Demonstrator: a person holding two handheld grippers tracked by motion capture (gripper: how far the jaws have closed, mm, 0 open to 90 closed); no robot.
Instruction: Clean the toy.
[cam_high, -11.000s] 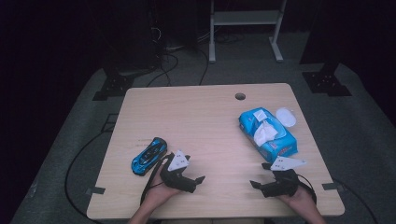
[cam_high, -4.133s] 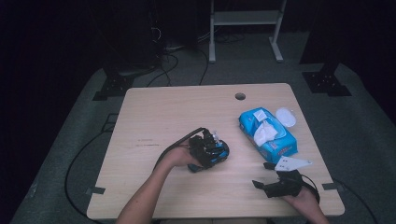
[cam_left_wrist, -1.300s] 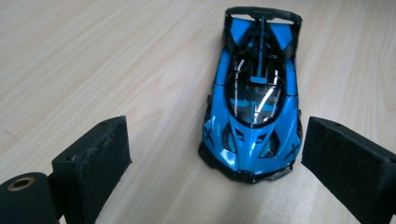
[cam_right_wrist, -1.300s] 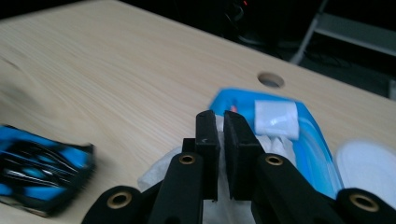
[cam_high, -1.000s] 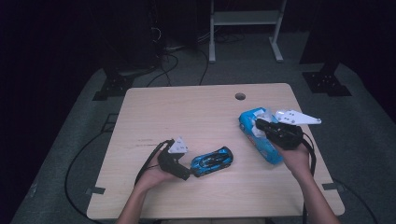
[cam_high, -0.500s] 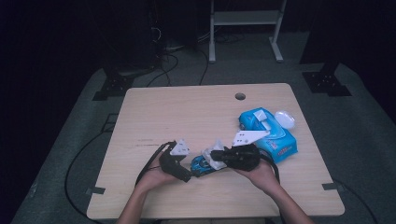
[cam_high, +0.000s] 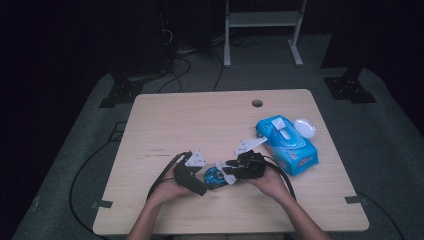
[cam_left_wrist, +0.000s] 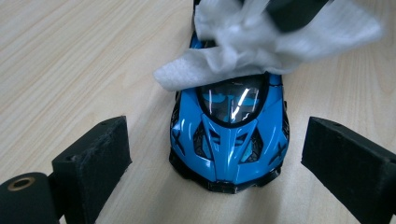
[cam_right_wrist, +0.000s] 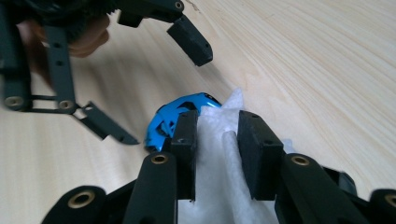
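Observation:
A blue toy car (cam_high: 214, 176) (cam_left_wrist: 231, 135) stands on the wooden table (cam_high: 200, 125), its nose toward my left gripper (cam_high: 201, 183) (cam_left_wrist: 219, 163). That gripper is open, with a black pad on each side of the car's nose and a gap to both. My right gripper (cam_high: 226, 176) (cam_right_wrist: 217, 140) comes from the car's other end and is shut on a bunched white wipe (cam_left_wrist: 261, 51) (cam_right_wrist: 219, 186), which lies on the car's roof. Its jaws have just been opening, with the wipe still between them.
A blue pack of wipes (cam_high: 287, 144) lies at the right of the table, with a white oval lid (cam_high: 305, 127) beside it. A small round hole (cam_high: 257, 103) sits near the far edge. Cables trail from both grippers toward the front edge.
My right gripper has come left and down from the wipes pack to the car, carrying the wipe. The left gripper and the car have stayed in place.

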